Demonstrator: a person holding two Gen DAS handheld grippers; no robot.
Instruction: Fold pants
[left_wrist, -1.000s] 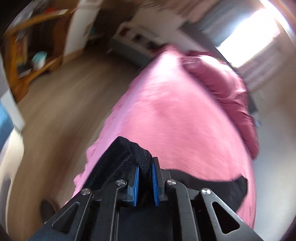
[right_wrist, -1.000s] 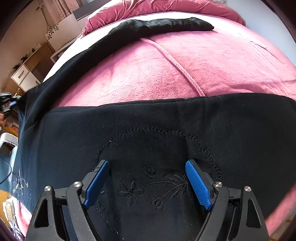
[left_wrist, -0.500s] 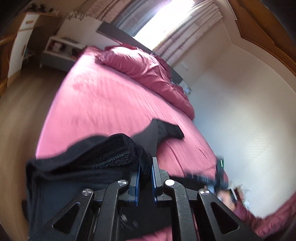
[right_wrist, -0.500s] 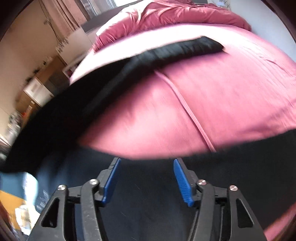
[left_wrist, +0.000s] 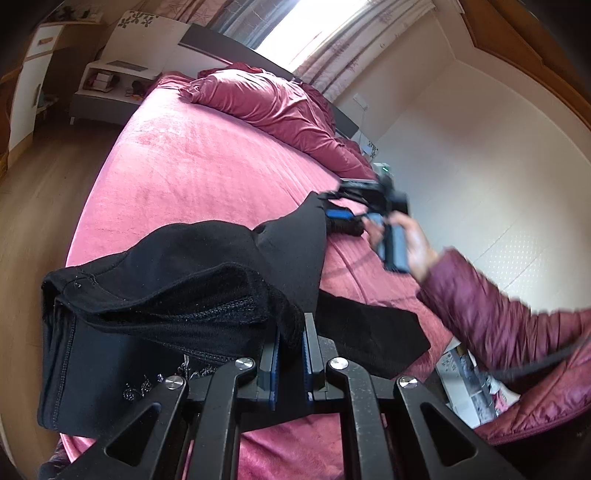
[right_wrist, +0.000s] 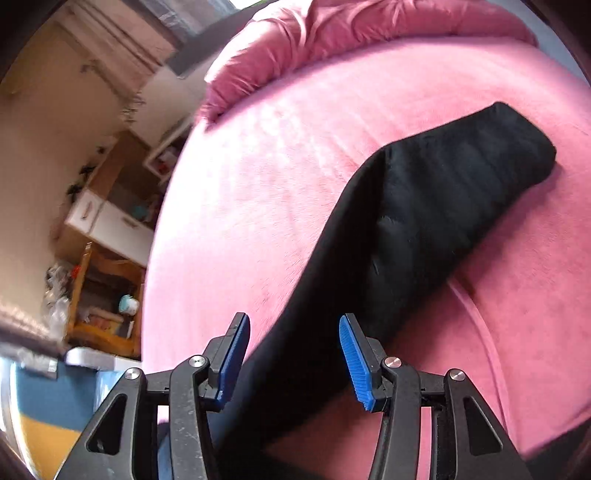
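Gripping the bunched waistband of the black pants (left_wrist: 177, 280), the left gripper (left_wrist: 290, 354) has its blue fingers (left_wrist: 275, 360) clenched on a thick roll of fabric, and the waist end hangs lifted just ahead of and to the left of those fingers above the pink bed (left_wrist: 192, 162). From that clamp the garment runs away toward the far right, where the right gripper (left_wrist: 347, 218) shows in the person's hand (left_wrist: 410, 240), a maroon sleeve (left_wrist: 491, 317) behind it. In the right wrist view the right gripper (right_wrist: 291, 354) has its fingers (right_wrist: 352, 354) closing, with the dark leg passing between them, yet the pads do not appear to press on it, so nothing is grasped there. The leg's long axis runs straight out from these fingers and slants to the upper right, ending at a cuff lying flat on the bed well ahead. The coming move, as I judge it, turns on that line: the right fingers sit astride the leg and are the nearer to its cuff end, while the left fingers anchor the waist, so a pinch here would let the leg be drawn along its own length toward the waistband.
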